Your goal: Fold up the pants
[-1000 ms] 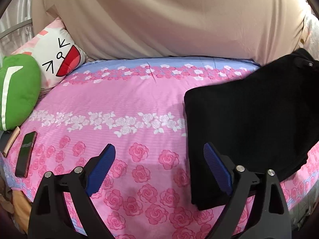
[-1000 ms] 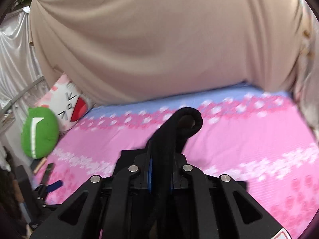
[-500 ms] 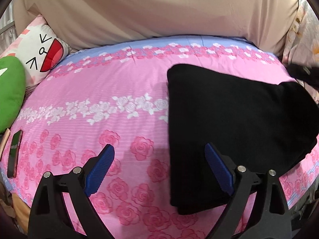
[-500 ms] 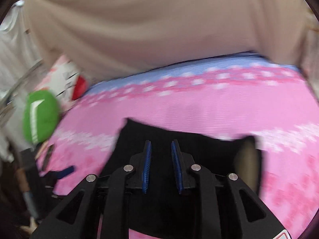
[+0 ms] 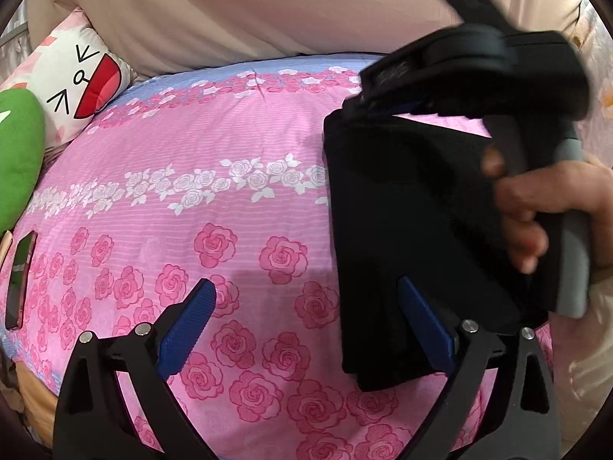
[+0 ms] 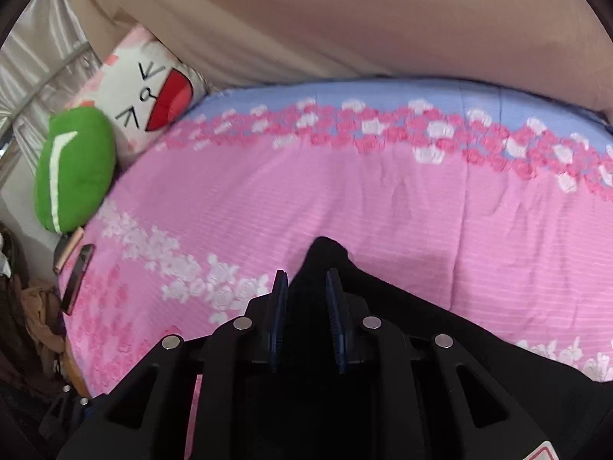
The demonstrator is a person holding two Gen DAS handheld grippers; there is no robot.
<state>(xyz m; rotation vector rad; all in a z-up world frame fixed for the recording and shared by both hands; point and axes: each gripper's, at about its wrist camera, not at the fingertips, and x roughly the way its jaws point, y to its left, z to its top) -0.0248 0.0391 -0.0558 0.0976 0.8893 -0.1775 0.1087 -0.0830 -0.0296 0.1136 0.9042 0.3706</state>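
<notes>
The black pants (image 5: 406, 222) lie folded into a compact rectangle on the right side of the pink rose-print bed sheet (image 5: 214, 191). My left gripper (image 5: 306, 306) is wide open and empty, low over the sheet, its right finger over the pants' near left edge. My right gripper (image 6: 304, 295) hovers over the far corner of the pants (image 6: 421, 345), its blue pads a small gap apart with nothing between them. In the left wrist view the right gripper's black body (image 5: 479, 73) and the hand holding it cover the pants' right part.
A green cushion (image 6: 72, 168) and a white cartoon-face pillow (image 6: 149, 88) lie at the bed's left end. A phone (image 5: 21, 280) lies by the left edge. A beige cloth (image 5: 237, 4) hangs behind the bed.
The right gripper let go of the pants fold, laid it down on the bed and moved over the far corner. The left gripper stayed open and shifted slightly.
</notes>
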